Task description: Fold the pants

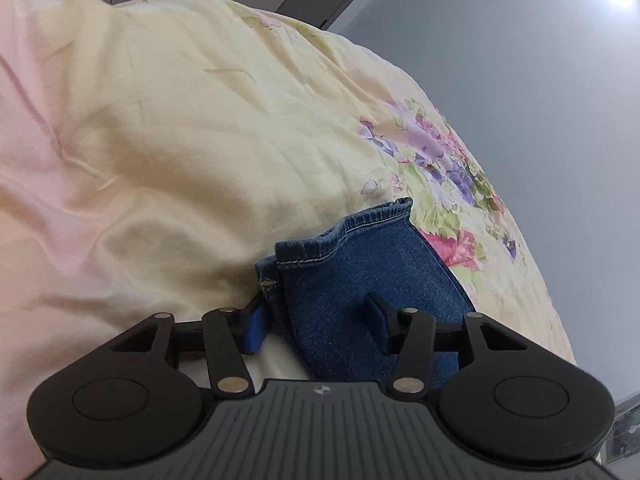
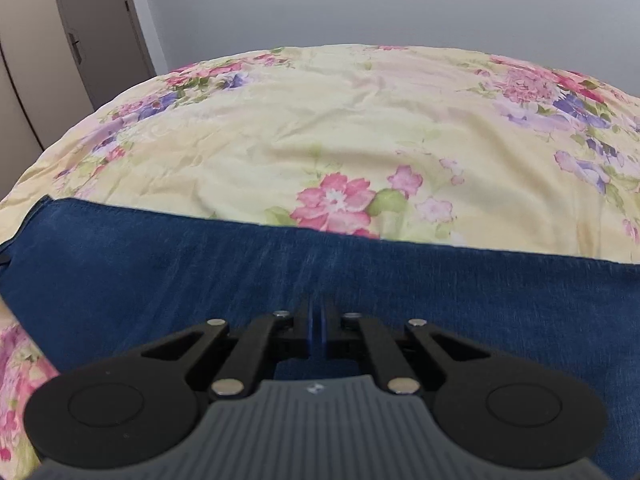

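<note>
Pants: one pair of blue denim pants (image 2: pixel 280 272) lying flat on the bed, hemmed leg ends (image 1: pixel 344 236) stacked near the bed's right edge.
Left hand-held gripper (image 1: pixel 316 328): jaws partly apart, straddling the leg ends; pads not visibly pressing the denim.
Right hand-held gripper (image 2: pixel 318 328): jaws fully together over the denim, holding nothing.
Bed: one floral yellow quilt (image 2: pixel 340 128) under the pants.
Surroundings: grey wall (image 2: pixel 360 0) far; one door (image 2: pixel 80 32) far left.

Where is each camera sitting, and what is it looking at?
Left wrist: rides on the left gripper, looking down along its open fingers at the jeans hem on the flowery bedspread.
Right wrist: rides on the right gripper, fingers shut, looking across the jeans towards a wall.
Both show the jeans and bedspread; no hand shows.
</note>
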`<state>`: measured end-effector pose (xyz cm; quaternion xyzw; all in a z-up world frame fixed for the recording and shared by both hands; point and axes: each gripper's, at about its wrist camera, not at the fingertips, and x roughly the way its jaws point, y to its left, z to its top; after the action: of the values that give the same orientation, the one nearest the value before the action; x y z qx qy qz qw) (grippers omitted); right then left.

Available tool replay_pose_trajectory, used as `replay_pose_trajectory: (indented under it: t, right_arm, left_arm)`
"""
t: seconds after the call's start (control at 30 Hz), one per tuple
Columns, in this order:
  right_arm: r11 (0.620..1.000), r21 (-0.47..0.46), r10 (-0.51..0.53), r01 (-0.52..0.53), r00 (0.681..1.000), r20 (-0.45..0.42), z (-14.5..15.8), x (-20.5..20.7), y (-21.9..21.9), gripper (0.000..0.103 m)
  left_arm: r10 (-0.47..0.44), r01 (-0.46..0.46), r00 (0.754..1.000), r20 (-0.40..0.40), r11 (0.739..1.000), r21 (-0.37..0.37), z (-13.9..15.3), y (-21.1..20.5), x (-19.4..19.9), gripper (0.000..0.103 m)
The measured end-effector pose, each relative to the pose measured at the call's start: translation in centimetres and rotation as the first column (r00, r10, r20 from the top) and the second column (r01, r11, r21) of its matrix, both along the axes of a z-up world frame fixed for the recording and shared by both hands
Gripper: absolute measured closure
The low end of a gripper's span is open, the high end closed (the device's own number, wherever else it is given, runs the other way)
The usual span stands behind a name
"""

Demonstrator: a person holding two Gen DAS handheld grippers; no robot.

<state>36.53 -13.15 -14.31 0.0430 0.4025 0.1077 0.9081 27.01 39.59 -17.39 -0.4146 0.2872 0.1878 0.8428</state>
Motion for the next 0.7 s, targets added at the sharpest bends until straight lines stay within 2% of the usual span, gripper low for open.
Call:
replay_pose_trajectory:
  t: [0.17,0.3,0.4,0.53,0.7]
  right_arm:
    - [0.999,0.010,-0.040,0.040,0.999,-0.033,-1.7,4.8,0.5,0.103]
    - [0.997,0.023,-0.066,0.068,0.996,-0.059,-2.6,5.8,0.6,0.103]
    - [0.999,0.014,-0.044,0.045,0.997,-0.066,-1.9,3.9,0.9,0.103]
    - [1.000,0.005,-0.008,0.009,0.996,-0.084,-1.1,-1.2,0.9,0.103]
    - [0.999,0.045,-0.024,0.030,0.992,-0.126,-1.5,-8.1,0.3,0.103]
  left_arm:
    - [0.007,-0.007,1.000,0.020,1.000,-0.004,-0.8,-0.1,0.6,0.066]
    - [-0.004,0.004,1.000,0.018,1.000,0.027,-0.6,-0.3,0.9,0.076]
    - [-0.011,0.010,1.000,0.023,0.999,0.040,-0.3,-0.4,1.0,0.086]
    - [-0.015,0.013,0.999,0.032,0.999,0.043,0.2,-0.4,0.8,0.094]
    - [-0.028,0.025,0.999,0.028,0.995,0.101,1.9,-1.2,1.0,0.097]
